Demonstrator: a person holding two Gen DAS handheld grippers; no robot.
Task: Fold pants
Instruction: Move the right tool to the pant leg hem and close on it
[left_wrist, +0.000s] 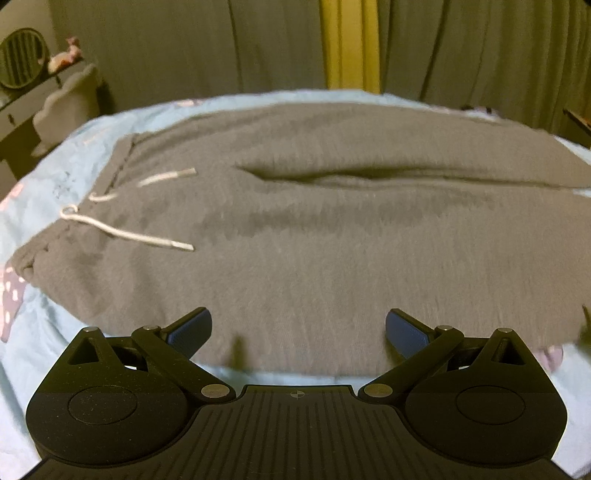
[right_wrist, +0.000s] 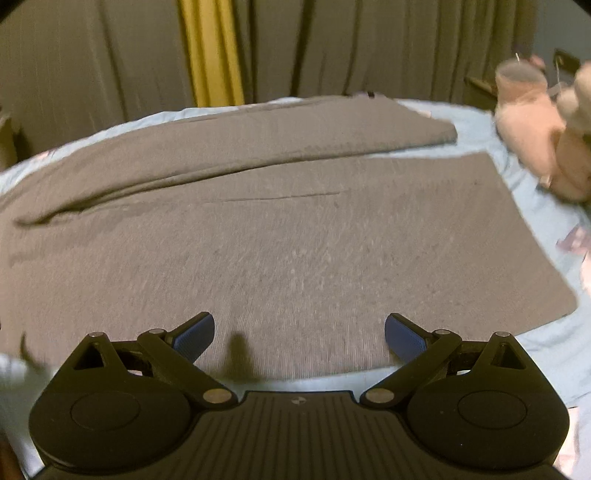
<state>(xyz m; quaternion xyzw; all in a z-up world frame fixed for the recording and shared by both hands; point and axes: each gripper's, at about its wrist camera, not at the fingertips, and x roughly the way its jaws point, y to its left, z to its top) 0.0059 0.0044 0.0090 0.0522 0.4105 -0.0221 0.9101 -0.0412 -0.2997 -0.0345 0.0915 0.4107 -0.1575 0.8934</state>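
1. Hovering over the near edge of the bed (left_wrist: 44, 177), I hold my left gripper (left_wrist: 298, 330) released, its blue pads (left_wrist: 192, 328) spread wide with nothing between them.
2. My right gripper (right_wrist: 299, 334) is released too, pads (right_wrist: 404, 338) apart, poised above the near leg of the pants (right_wrist: 295, 258).
3. Gray pants (left_wrist: 314, 258) lie flat across the bed's blue sheet (left_wrist: 55, 173), running from the left side to the right.
4. At the left end sits the waistband (left_wrist: 122, 155), with a white drawstring (left_wrist: 129, 232) lying loose on the fabric.
5. Both legs stretch toward the right edge; the far leg (right_wrist: 295, 129) lies beside the near one, with a dark crease (left_wrist: 332, 175) between them, and its cuff (right_wrist: 448, 133) stops short of the near leg's end.
6. A plush toy (right_wrist: 535, 125) sits at the bed's far right corner, apart from the pants.
7. Curtains (left_wrist: 184, 44) hang beyond the far edge, a yellow strip (left_wrist: 349, 44) among them.
8. Both views are somewhat blurred.
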